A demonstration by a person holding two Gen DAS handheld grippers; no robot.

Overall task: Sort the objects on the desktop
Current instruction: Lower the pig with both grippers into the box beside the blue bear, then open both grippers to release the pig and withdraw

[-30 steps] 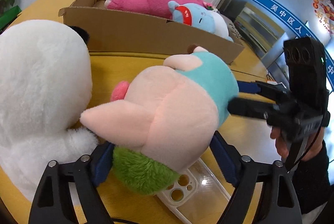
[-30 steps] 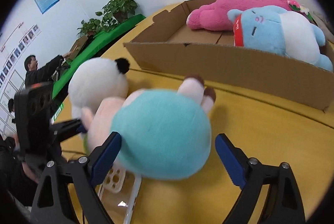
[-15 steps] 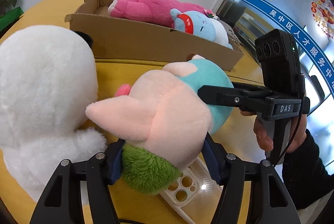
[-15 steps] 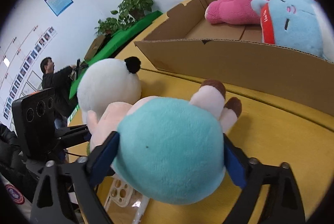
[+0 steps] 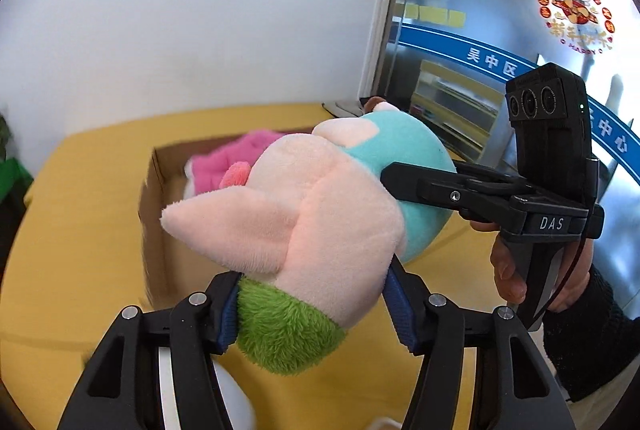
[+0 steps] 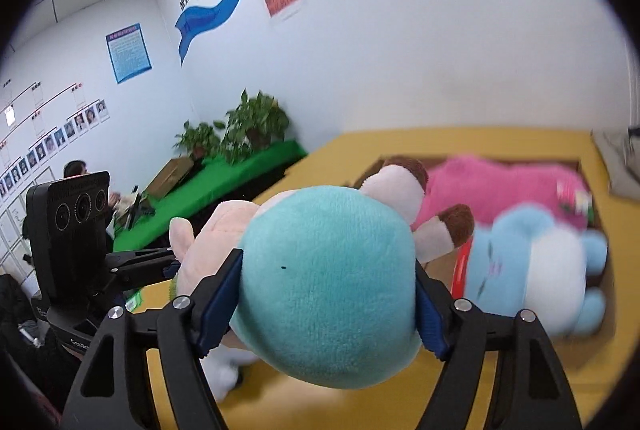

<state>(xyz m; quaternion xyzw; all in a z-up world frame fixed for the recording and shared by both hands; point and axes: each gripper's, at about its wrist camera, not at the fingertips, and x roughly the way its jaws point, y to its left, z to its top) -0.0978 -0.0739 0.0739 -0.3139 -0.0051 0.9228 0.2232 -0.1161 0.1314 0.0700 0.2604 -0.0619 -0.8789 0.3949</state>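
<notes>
A plush pig (image 5: 320, 213) with a pink head, teal body and green tuft is held in the air by both grippers. My left gripper (image 5: 312, 306) is shut on its head end. My right gripper (image 6: 324, 298) is shut on its teal body (image 6: 332, 290); it also shows in the left wrist view (image 5: 460, 189). The pig hangs above the yellow table (image 5: 80, 230), near the open cardboard box (image 5: 154, 213). The box holds a pink plush (image 6: 500, 185) and a blue-and-white plush (image 6: 536, 266).
A white plush (image 6: 228, 374) lies on the table below the pig. Green planters with plants (image 6: 240, 133) stand beyond the table's far edge. A person (image 6: 76, 173) sits at the far left.
Both grippers closed on the pig and lifted it off the table toward the box. The white plush and the phone case have dropped out of the left wrist view.
</notes>
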